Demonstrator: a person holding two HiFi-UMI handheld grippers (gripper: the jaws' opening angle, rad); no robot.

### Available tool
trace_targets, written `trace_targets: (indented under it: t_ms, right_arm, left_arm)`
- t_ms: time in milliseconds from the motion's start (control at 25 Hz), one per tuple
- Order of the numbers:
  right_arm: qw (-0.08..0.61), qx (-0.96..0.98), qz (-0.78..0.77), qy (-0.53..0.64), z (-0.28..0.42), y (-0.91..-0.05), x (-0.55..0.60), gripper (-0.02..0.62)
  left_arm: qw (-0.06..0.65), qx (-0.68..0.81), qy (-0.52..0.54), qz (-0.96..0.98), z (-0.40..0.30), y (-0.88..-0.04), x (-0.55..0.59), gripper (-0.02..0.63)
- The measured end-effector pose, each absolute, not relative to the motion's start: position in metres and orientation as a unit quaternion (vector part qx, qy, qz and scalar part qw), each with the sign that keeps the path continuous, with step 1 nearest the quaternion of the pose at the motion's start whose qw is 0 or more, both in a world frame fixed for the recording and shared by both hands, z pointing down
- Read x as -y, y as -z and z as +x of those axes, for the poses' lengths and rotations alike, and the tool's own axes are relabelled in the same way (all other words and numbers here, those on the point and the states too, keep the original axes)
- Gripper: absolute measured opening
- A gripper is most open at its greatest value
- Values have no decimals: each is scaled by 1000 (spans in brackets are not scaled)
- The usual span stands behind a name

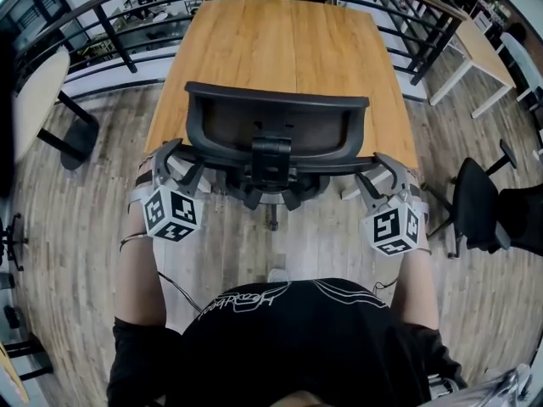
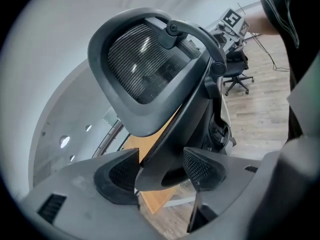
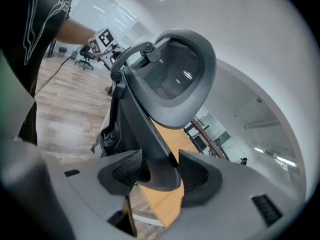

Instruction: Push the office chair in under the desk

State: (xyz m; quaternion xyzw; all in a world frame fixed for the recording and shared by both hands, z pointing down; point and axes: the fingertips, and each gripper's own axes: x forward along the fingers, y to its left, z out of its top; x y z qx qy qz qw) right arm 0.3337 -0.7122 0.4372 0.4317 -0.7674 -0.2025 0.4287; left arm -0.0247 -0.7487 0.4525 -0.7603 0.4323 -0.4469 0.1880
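Both arms are bare and stretch forward, well apart: my left forearm [image 1: 136, 270] at one side, my right forearm [image 1: 420, 282] at the other. Each hand carries a gripper tilted gently downward. The left gripper [image 1: 181, 161] has the chair [image 1: 276, 125] frame filling the gap between its fingers [image 2: 117, 176]; I cannot tell whether they press on it. The right gripper [image 1: 377, 170] has its fingers [image 3: 195, 176] closed against the frame on both sides.
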Motion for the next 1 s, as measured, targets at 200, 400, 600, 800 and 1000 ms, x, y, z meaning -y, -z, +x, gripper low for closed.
trace_targets:
  t_ms: [200,400,600,800,1000]
  right_arm:
    - [378,783,462,176,341,-416,705,238]
    - [254,837,477,83,332,-385,679,238]
    - [150,879,453,9,306,-360,631,236]
    - [100,907,410,-15,270,-340,569,211]
    - [57,918,391,-26,237,-326,493,157]
  left_arm:
    - [130,-464,404,-778,-39,-436,727,258]
    - [73,-502,310,-804,-43,-405,692,258]
    - [12,-484,216,-848,-26,-383,637,243]
    - [-72,-428,112,-894,4,-366,568,160]
    - [-84,-383,59,-918,29,-341,491,136]
